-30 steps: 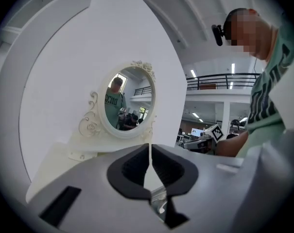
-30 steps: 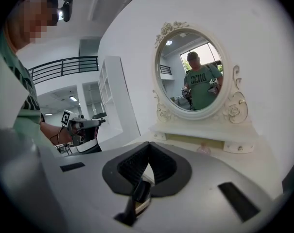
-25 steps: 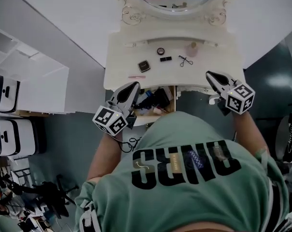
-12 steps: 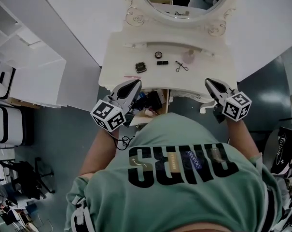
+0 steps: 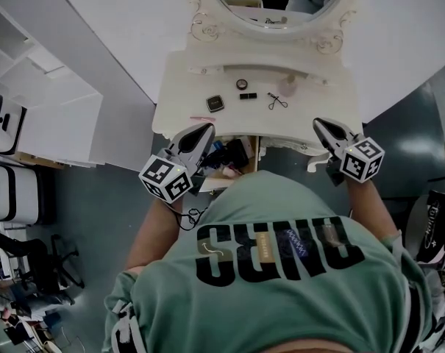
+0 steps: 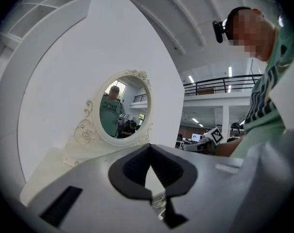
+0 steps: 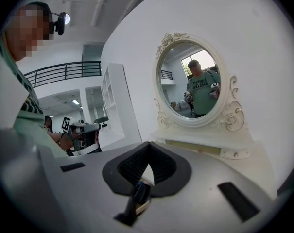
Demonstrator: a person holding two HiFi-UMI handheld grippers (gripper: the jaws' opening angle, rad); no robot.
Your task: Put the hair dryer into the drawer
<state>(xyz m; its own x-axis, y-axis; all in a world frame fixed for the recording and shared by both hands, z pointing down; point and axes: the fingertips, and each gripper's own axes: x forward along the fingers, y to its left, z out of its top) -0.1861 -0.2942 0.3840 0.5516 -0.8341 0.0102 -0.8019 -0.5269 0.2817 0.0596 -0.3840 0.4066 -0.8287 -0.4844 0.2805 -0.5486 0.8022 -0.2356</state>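
The left tool [image 5: 204, 129] is hovering at the front edge of the white surface [image 5: 185, 94], its jaws pressed together with nothing between them. Just to its right, the black hair dryer [image 5: 233, 153] is lying among clutter in the open drawer [image 5: 233, 170] under the surface. Farther right, the right tool [image 5: 320, 124] is hanging beside the surface's front corner, jaws likewise closed and empty.
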